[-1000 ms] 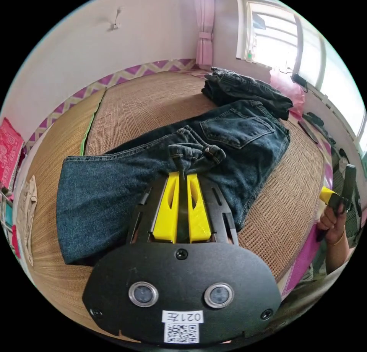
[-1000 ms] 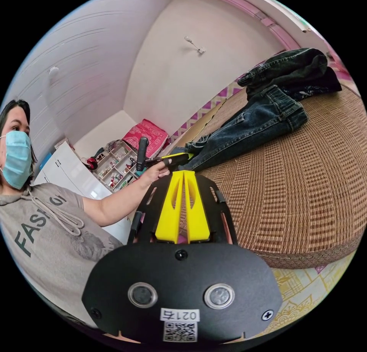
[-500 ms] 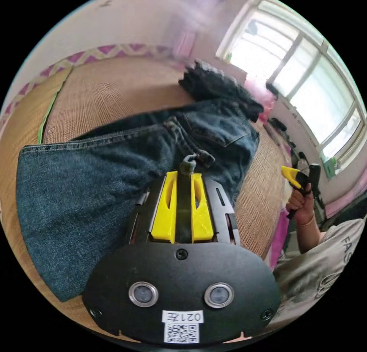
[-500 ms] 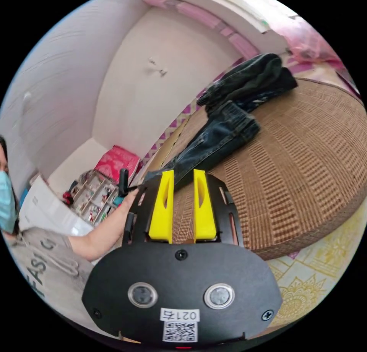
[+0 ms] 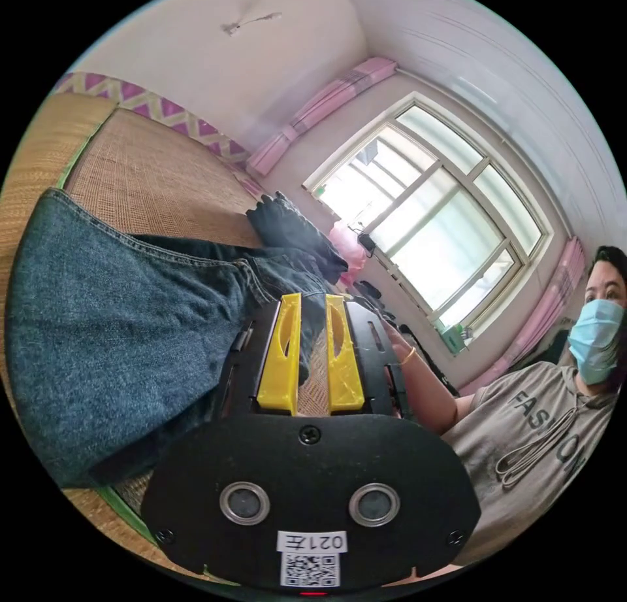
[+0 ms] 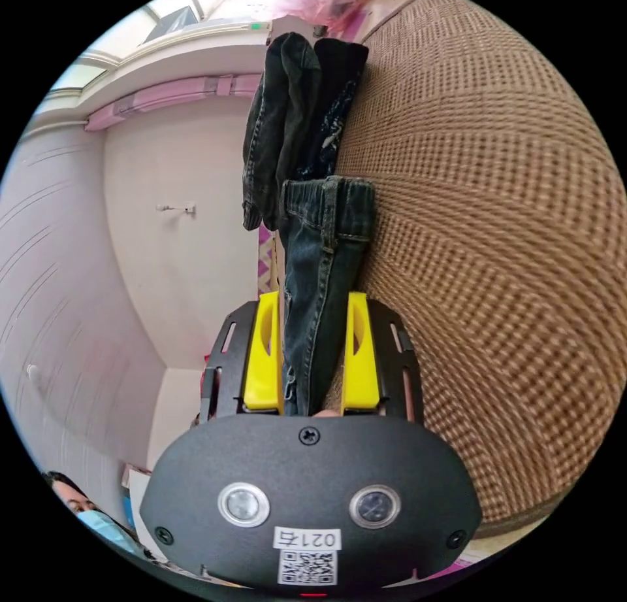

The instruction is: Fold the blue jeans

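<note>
Blue jeans [image 5: 124, 340] spread on woven mat [image 5: 150, 177], frame left. Left gripper [image 5: 313, 301] jaws slightly parted, gripping nothing. Right gripper [image 6: 312, 301] jaws spread, straddling jeans leg, centre frame; contact unclear. Dark folded pile [image 6: 294, 92] upper centre.

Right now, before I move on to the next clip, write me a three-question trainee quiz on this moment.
1. True or false: the right gripper has its jaws apart on either side of the blue jeans.
2. What lies just beyond the jeans' waistband? A) a pillow B) a dark folded pile C) a towel
3. Fill in: the jeans lie on a woven ____.

Key: 1 true; 2 B; 3 mat.
</note>
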